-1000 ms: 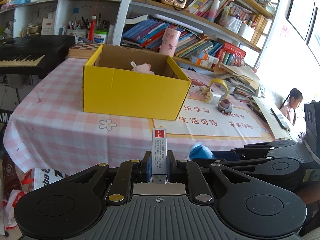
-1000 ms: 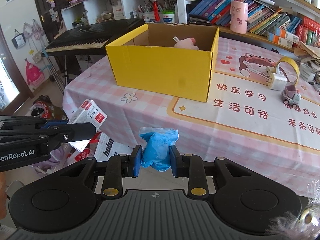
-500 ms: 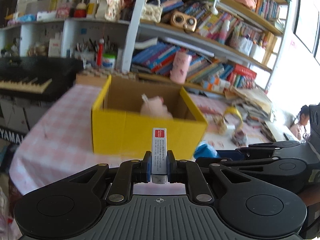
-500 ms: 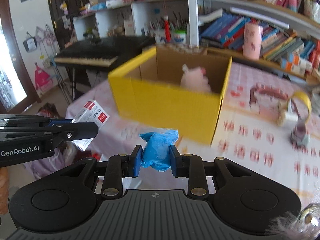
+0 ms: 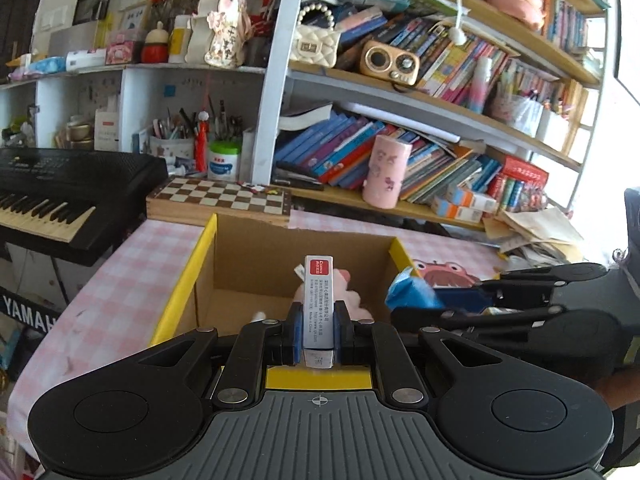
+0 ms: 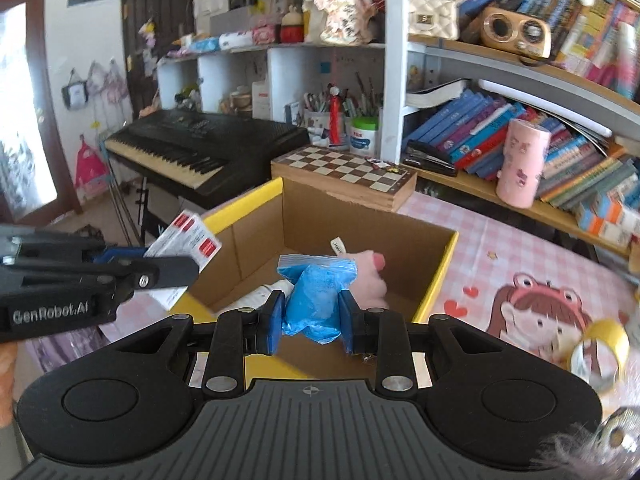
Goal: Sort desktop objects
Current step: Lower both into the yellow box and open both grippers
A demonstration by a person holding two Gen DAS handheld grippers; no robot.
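While over box point(image 6: 436, 276), both loads gripped

Upright white box point(image 5: 318, 304), crumpled blue packet point(image 6: 315, 304), both clamped.

On the small box point(image 5: 319, 304) clamped in my left tongs point(image 5: 318, 338) I can read "Made in China" down its side; its red end panel carries white lettering I cannot make out. From the right wrist camera, the side of the left tongs reads "GenRobot.AI" point(image 6: 50, 314). Below the black keyboard point(image 5: 60, 196), white letters spell "YAMAH" point(image 5: 28, 314), cut off by the counter's edge. The book spines on the shelves are too small to read.
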